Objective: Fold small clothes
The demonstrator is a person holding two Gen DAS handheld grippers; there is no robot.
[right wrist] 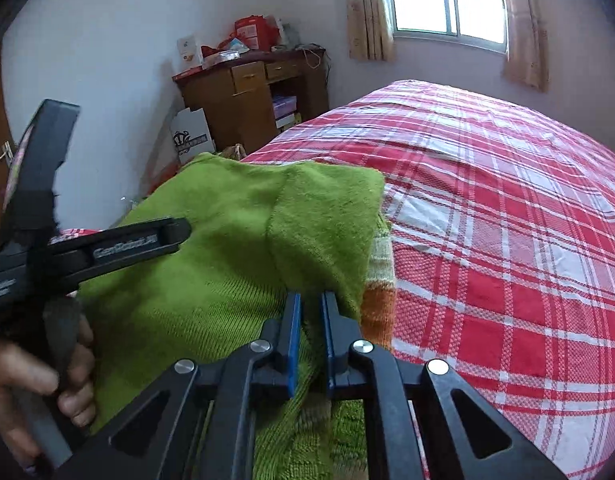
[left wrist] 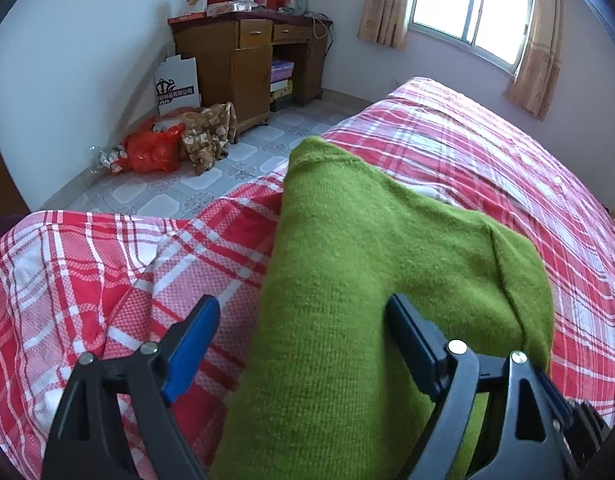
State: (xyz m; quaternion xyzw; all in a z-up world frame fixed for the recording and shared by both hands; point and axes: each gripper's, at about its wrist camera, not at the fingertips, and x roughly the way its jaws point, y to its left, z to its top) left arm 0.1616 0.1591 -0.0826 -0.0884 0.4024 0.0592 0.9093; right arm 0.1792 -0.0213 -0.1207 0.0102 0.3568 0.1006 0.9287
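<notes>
A green knitted garment [left wrist: 347,280] lies folded on the red plaid bed; in the right wrist view [right wrist: 227,248] an orange and pale striped part shows at its right edge. My left gripper [left wrist: 303,308] is open, its blue pads [left wrist: 195,344] apart, the right pad resting over the garment's near end. My right gripper [right wrist: 310,300] is shut on a fold of the green garment at its near right side. The left gripper's body [right wrist: 87,248] and the hand holding it show at the left of the right wrist view.
The bed with red plaid sheet [left wrist: 487,168] stretches far and right. Beyond its left edge is tiled floor [left wrist: 243,160] with red bags [left wrist: 151,152] and a patterned cloth, a wooden desk [left wrist: 247,56] with boxes, and a curtained window [left wrist: 475,4].
</notes>
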